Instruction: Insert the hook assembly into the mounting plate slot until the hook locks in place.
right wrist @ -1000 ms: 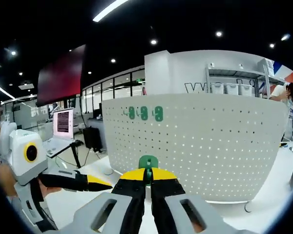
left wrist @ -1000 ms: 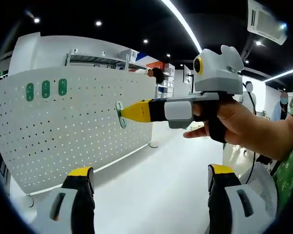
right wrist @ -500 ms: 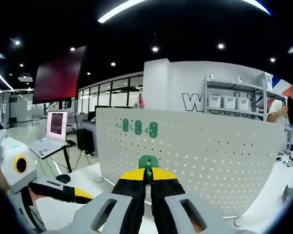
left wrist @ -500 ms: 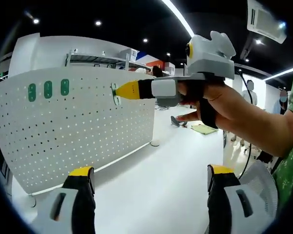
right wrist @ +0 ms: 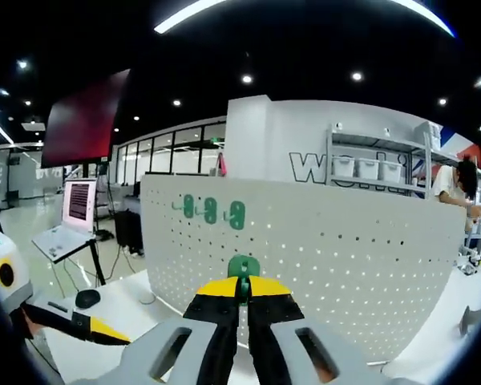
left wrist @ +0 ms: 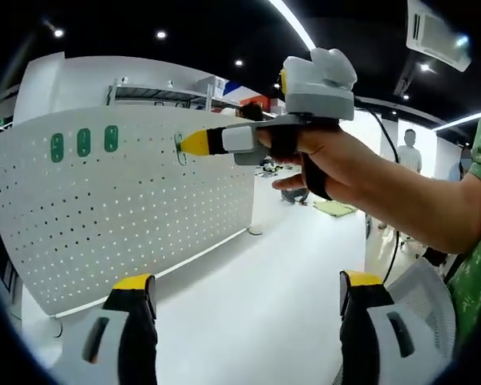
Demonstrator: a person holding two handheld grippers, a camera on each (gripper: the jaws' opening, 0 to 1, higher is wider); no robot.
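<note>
Pegboard (left wrist: 136,208) is what we face in the left gripper view: a white perforated mounting plate standing upright on a white table (left wrist: 248,321), running from 9 o'clock toward the centre. Three green hooks (left wrist: 84,142) already sit in a row on it at about 10 o'clock. Our left gripper (left wrist: 244,309) rises from 6 o'clock with its yellow-tipped jaws spread wide and nothing between them.

Our right gripper (left wrist: 194,143) comes into that view from 1 o'clock, gripped by our hand (left wrist: 337,164), its yellow tips pressed together at the plate's upper part near 11 o'clock. A green hook assembly (left wrist: 179,148) is pinched in those tips and sits right at the plate's surface; we cannot tell whether it is seated in a slot. Our green patterned sleeve (left wrist: 477,241) fills the 3 o'clock edge.

In the right gripper view the right gripper (right wrist: 242,290) has its jaws nearly closed on the green hook assembly (right wrist: 243,267), which stands up between the tips just below centre, in front of the pegboard (right wrist: 337,265). The three green hooks (right wrist: 212,212) show at about 10 o'clock. The left gripper's yellow tip (right wrist: 104,329) shows at 8 o'clock. A laptop (right wrist: 68,220) on a stand is at 9 o'clock, and shelves with white bins (right wrist: 369,167) are behind the plate at 2 o'clock.
</note>
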